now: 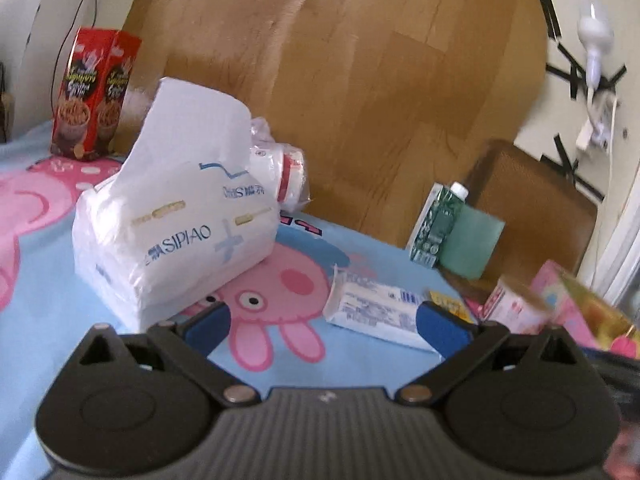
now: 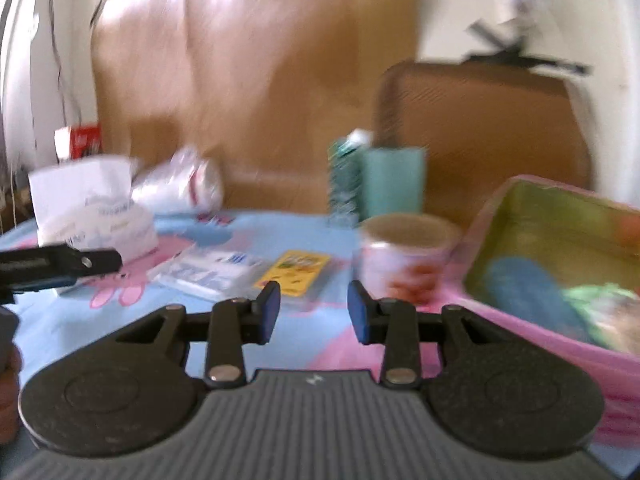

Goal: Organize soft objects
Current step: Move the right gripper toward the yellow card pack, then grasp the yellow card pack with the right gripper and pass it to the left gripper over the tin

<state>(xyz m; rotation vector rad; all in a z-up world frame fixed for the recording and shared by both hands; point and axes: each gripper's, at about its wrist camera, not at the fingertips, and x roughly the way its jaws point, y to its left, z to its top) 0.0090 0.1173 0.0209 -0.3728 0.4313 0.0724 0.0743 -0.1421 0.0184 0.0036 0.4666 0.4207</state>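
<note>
The left claw (image 1: pixel 324 320) hangs above the blue cartoon cloth (image 1: pixel 48 292) with its two blue pads wide apart, and nothing is between them. Just beyond its left pad stands the big white tissue pack (image 1: pixel 176 220), printed SIPIAO, with one sheet sticking up from the top. Behind this pack, touching it, lies a white roll in clear plastic (image 1: pixel 284 172). A flat white pouch (image 1: pixel 376 312) lies on the cloth near the right pad, and a small yellow card (image 1: pixel 450 304) is just beside it on the right. At the far left there is a red snack box (image 1: pixel 96 92). At the far right a green carton (image 1: pixel 436 224) and a pale green pouch (image 1: pixel 472 244) stand together against the wooden board (image 1: pixel 360 80).

The right wrist view is blurred. The right claw (image 2: pixel 314 312) also has its pads apart and holds nothing. Beyond it I see the yellow card (image 2: pixel 296 272), the flat white pouch (image 2: pixel 212 272) and a round paper cup (image 2: pixel 408 256). On the right side is a pink basket (image 2: pixel 520 320) with a blue soft thing (image 2: pixel 528 296) and a green soft thing (image 2: pixel 600 300) inside. The tissue pack (image 2: pixel 92 208) is at the far left.
</note>
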